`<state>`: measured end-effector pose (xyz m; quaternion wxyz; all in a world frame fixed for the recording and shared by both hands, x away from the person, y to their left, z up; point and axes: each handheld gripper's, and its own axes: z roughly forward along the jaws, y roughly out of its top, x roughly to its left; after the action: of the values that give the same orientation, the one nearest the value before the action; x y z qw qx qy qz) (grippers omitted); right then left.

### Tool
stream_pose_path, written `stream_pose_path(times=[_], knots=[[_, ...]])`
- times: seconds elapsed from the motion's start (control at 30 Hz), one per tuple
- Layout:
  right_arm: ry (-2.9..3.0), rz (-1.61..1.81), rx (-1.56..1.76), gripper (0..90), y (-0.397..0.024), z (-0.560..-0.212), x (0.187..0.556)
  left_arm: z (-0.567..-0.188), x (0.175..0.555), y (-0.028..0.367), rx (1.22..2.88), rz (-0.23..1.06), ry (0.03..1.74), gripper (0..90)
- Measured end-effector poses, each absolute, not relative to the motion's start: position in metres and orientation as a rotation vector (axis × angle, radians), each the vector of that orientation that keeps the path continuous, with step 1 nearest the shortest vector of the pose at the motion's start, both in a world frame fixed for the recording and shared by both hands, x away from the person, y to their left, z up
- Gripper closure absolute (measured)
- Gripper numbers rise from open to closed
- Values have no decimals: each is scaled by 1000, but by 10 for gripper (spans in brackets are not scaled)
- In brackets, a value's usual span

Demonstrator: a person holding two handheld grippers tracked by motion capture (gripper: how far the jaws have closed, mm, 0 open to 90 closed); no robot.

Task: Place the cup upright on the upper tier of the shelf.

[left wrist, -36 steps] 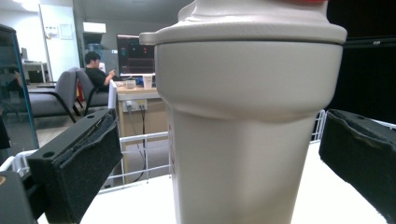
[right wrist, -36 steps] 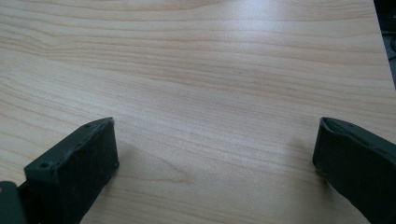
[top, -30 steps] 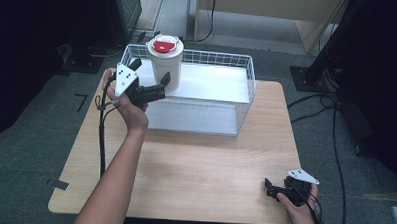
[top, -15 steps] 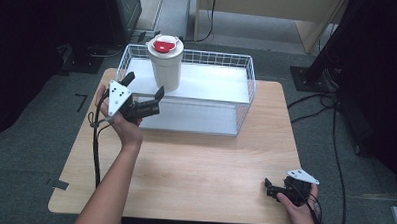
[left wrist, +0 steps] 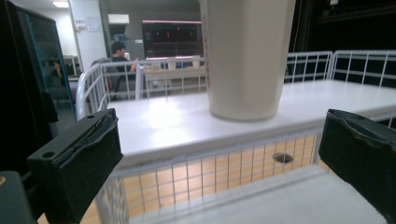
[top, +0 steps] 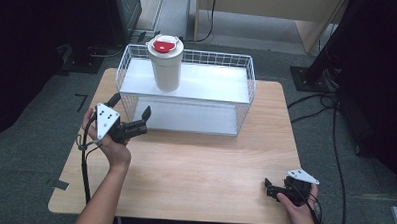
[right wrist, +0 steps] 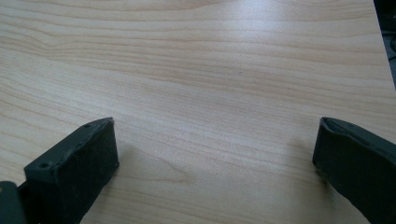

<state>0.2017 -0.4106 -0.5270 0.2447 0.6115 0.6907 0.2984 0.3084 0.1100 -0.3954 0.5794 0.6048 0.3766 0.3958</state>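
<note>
At five o'clock on the worktop (top: 194, 167) the right gripper (top: 276, 191) rests released; at nine o'clock the left gripper (top: 131, 117), jaws spread, holds nothing. Beyond, at twelve o'clock, the tall cream cup (top: 166, 66) with red-centred lid stands on the wire basket shelf (top: 237, 88) — likely light, thin-walled, crushable; take it mid-body, gently. No legible writing.

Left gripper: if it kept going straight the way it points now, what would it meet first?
Probably the wire basket's front mesh, which crosses between the open left gripper's jaws; the cup stands farther back on the white shelf. Depth is uncertain.
</note>
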Motion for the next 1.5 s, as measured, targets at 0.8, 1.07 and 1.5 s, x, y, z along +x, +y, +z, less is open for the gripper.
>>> stream_pose_path(times=[0.8, 1.07, 1.5], knots=[[1886, 813, 1672, 0, -411, -527, 202, -449, 251, 179, 1543, 921, 1022, 0], [1885, 813, 1672, 0, -411, -527, 202, -471, 236, 188, 1654, 868, 1046, 0], [1882, 812, 1674, 0, -411, -527, 202, -499, 221, 218, 1690, 728, 1168, 0]])
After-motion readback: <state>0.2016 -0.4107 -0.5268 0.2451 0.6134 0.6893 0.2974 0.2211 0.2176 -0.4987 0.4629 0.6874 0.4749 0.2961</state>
